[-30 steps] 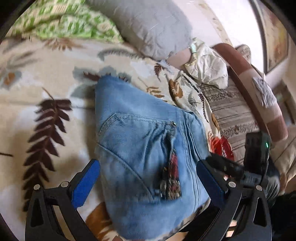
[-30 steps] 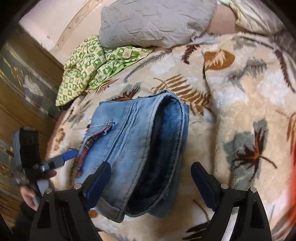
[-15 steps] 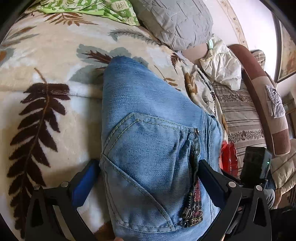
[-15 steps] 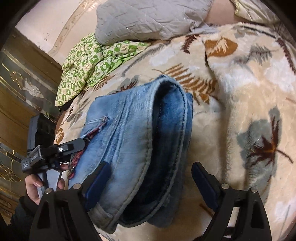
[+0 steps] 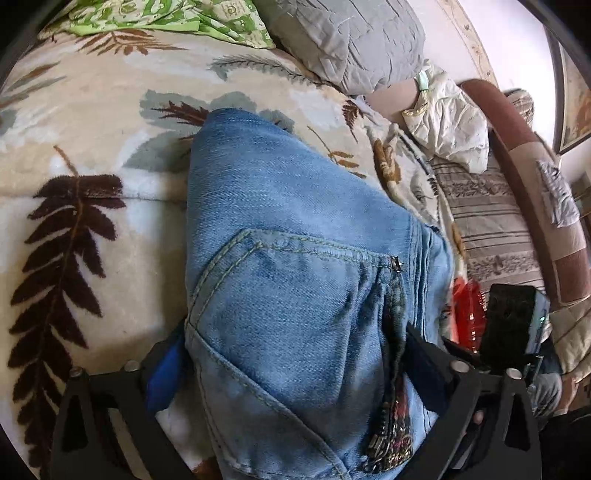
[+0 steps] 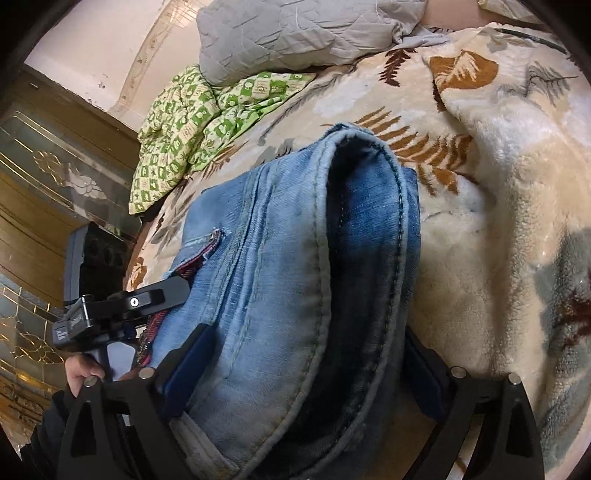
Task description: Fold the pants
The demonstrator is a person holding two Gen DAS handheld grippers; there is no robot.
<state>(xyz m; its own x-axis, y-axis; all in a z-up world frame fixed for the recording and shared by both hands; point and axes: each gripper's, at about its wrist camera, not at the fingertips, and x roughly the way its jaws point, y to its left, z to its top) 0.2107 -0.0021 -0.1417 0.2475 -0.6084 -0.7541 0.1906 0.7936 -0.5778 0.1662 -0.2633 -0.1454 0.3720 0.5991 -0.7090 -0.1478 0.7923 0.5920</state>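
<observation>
1. The folded jeans (image 5: pixel 295 295) lie on the bed, on a cream blanket (image 5: pixel 92 166) printed with brown and grey leaves.
2. My left hand-held gripper (image 5: pixel 291 350) straddles the jeans at the end with the back pocket. Its jaws are closing with the denim between them, and the blue pad (image 5: pixel 164 373) on one side sits right against the edge of the fabric.
3. My right hand-held gripper (image 6: pixel 306 373) straddles the other side of the same bundle, where the folded layers show their darker inside. Its jaws are closing too, with the jeans between them; I cannot tell whether the pads press the cloth yet.
4. In the right wrist view I see my left hand-held gripper (image 6: pixel 155 295) touching the jeans near the beaded pocket trim (image 6: pixel 147 332), with my hand (image 6: pixel 79 373) on its handle.
5. A grey quilted pillow (image 5: pixel 343 40) and a green patterned cloth (image 5: pixel 166 18) lie at the far end of the bed, well apart from the jeans.
6. A crumpled pale cloth (image 5: pixel 447 125) rests beside the pillow, near a striped seat (image 5: pixel 491 229).
</observation>
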